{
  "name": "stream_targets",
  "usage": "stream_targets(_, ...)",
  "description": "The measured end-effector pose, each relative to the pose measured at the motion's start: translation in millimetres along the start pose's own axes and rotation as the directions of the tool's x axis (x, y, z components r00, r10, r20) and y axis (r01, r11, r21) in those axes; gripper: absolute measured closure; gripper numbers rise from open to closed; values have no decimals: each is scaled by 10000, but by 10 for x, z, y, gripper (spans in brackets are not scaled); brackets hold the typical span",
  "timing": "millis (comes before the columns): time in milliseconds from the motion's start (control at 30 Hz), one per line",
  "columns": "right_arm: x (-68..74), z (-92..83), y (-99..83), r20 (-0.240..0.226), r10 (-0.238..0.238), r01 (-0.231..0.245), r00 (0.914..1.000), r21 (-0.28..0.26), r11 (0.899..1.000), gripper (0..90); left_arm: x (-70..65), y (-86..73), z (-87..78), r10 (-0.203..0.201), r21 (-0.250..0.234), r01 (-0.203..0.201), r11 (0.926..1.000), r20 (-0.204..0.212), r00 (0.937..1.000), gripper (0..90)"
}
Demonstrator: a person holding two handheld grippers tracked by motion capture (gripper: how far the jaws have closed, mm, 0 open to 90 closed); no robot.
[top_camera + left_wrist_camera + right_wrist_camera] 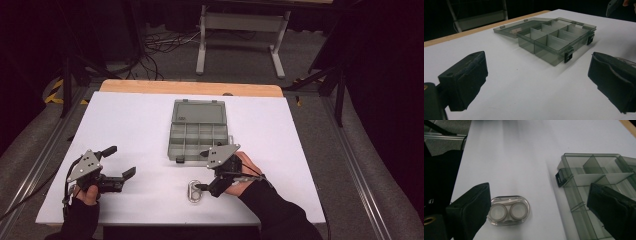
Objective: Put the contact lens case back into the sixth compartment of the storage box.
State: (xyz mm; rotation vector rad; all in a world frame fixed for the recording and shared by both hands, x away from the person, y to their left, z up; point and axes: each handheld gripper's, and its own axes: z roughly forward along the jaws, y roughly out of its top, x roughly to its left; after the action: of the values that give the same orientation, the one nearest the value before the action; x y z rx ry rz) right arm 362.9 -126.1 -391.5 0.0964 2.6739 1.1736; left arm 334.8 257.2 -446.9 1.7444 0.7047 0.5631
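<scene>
The person's left hand (pixel 85 192), at seven o'clock on the white bench (pixel 140 125), is holding the left gripper (pixel 122 161) with its jaws spread wide and nothing between them. The right gripper (pixel 202 170), at five o'clock, is hovering with its jaws parted too, one jaw just beside a small clear contact lens case (pixel 508 211) (two round wells, lying flat at six o'clock). A grey plastic organizer box (pixel 198 136) is sitting open at the bench's centre, lid (pixel 198 110) folded back toward twelve o'clock, its divided compartments looking empty.
</scene>
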Motion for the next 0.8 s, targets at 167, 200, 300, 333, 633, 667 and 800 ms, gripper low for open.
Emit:
stream_targets(167,11,41,8,-311,-24,36,9995,414,9991,86,0,1,-3,-13,-6,13,10000,0,10000,34)
stream_targets(200,8,48,8,-369,8,10,9993,502,9987,86,1,1,-3,-28,-31,28,10000,12,10000,34)
stream_targets(300,5,73,10,-528,33,5,9986,720,9974,93,4,2,-7,-34,-14,34,10000,2,10000,34)
stream_targets(333,9,82,14,-598,37,10,9982,781,9969,95,4,2,-7,-42,-14,42,10000,3,10000,34)
stream_targets(633,36,170,47,-1085,-101,256,9940,1421,9895,102,5,3,-7,-39,16,39,10000,14,10000,34)
stream_targets(667,38,177,49,-1118,-100,265,9937,1472,9887,102,4,3,-7,-33,43,33,10000,-22,10000,34)
stream_targets(800,44,218,61,-1280,-173,389,9916,1685,9849,102,3,3,-6,-22,53,22,10000,-22,10000,34)
